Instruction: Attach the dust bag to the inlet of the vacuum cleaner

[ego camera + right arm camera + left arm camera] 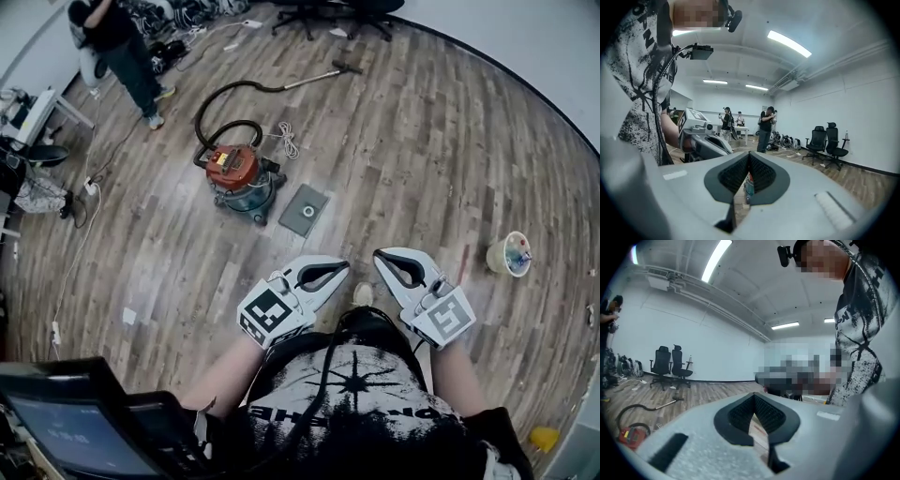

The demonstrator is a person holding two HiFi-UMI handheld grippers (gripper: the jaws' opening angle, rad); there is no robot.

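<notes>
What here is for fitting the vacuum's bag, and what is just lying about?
For the job: vacuum, its hose, the flat grey square beside it, likely the dust bag, left claw and right claw, both shut and empty.
Lying about: tub, white cord, chairs, monitor.

The person holds both grippers close in front of the torso, side by side at about the same height. The left gripper (343,267) points forward and a little inward, with its marker cube nearest the body. Its fingers (738,416) are pressed together with nothing between them. The right gripper (380,256) mirrors it, angled in toward the left one, and its fingers (764,174) are likewise closed and empty. The two tips are near each other but not touching. The left forearm (225,375) and right forearm (461,380) are bare and run back to the body.
</notes>
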